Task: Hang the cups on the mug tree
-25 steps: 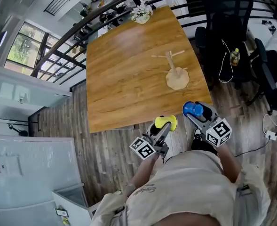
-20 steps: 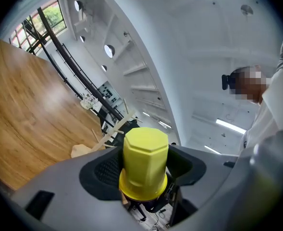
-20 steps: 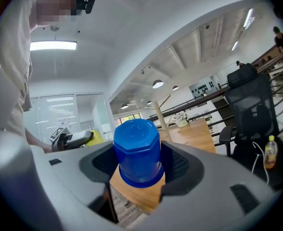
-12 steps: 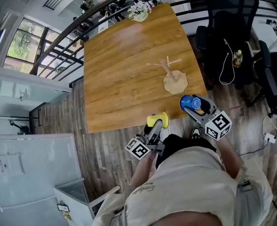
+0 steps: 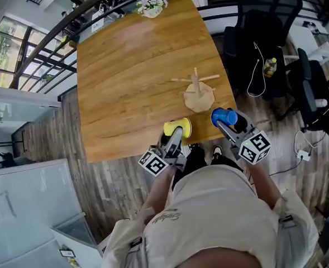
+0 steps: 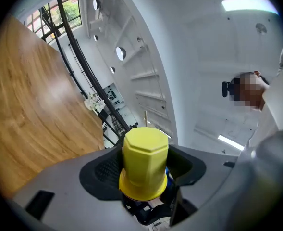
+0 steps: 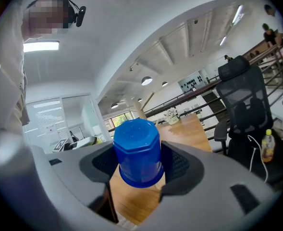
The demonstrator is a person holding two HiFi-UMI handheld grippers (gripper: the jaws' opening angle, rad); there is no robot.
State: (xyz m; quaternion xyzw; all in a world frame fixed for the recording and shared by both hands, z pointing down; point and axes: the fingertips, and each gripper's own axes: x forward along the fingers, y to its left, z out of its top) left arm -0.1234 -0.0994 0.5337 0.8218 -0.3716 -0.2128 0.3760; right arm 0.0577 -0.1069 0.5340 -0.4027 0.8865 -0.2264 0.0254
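Yellow cup (image 6: pixel 145 160) is clamped in the left claw (image 5: pixel 174 135) and blue cup (image 7: pixel 137 153) in the right claw (image 5: pixel 228 126), both at the wooden worktop's (image 5: pixel 125 77) near edge. Wooden mug tree (image 5: pixel 196 92) stands upright just beyond them.

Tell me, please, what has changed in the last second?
Both grippers came forward toward the mug tree: the left gripper now holds the yellow cup over the table near its front edge, the right gripper holds the blue cup close to the tree's base. Both remain shut on their cups; the tree is still bare.
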